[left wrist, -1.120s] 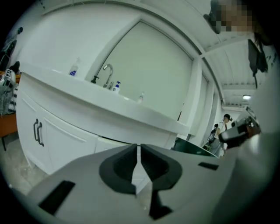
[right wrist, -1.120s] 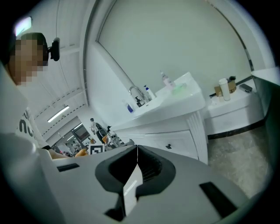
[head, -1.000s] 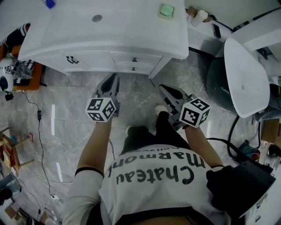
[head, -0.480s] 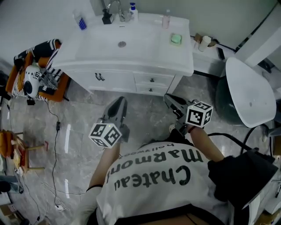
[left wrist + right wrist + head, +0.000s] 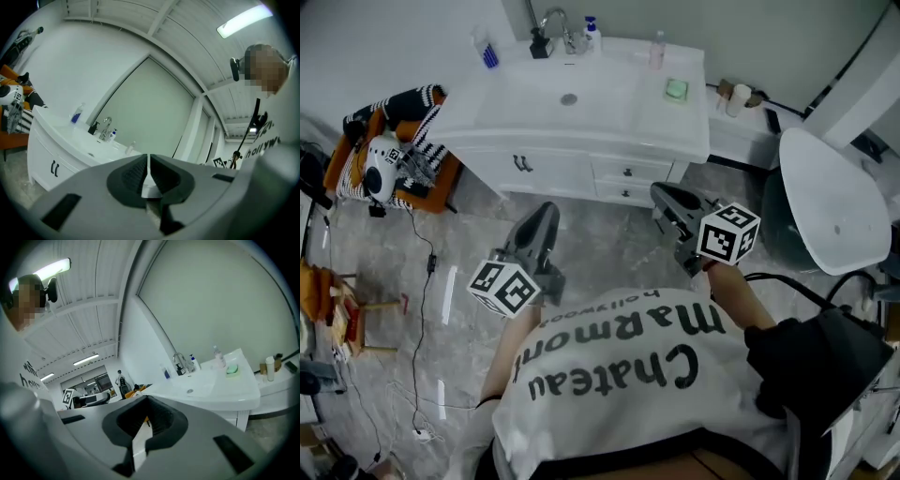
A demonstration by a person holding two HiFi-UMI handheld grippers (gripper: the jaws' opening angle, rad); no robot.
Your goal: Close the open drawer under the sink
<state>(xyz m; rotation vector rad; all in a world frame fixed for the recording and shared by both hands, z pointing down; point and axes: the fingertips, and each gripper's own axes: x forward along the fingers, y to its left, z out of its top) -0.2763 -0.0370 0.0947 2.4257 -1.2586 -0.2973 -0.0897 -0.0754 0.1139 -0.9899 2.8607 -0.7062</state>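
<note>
A white vanity [image 5: 670, 122] with a sink basin [image 5: 569, 98] stands at the top of the head view. Two small drawer fronts [image 5: 627, 172] with dark knobs sit under its right part, and both look flush with the cabinet. My left gripper [image 5: 546, 210] is held level over the floor, well short of the vanity, its jaws shut with nothing between them [image 5: 148, 161]. My right gripper [image 5: 660, 192] hangs in front of the drawers without touching them, also shut and empty [image 5: 146, 413]. The vanity [image 5: 47, 152] shows far off in the left gripper view.
An orange seat [image 5: 389, 155] with a striped cloth and a white device stands left of the vanity. A white rounded lid [image 5: 830, 202] and a black bag [image 5: 820, 375] are at the right. A cable [image 5: 422, 281] trails over the marble floor. A faucet [image 5: 555, 21], bottles and green soap [image 5: 676, 89] are on the counter.
Both grippers have risen and drawn back from the vanity, the left one toward the lower left. More of the sink top and faucet has come into the head view.
</note>
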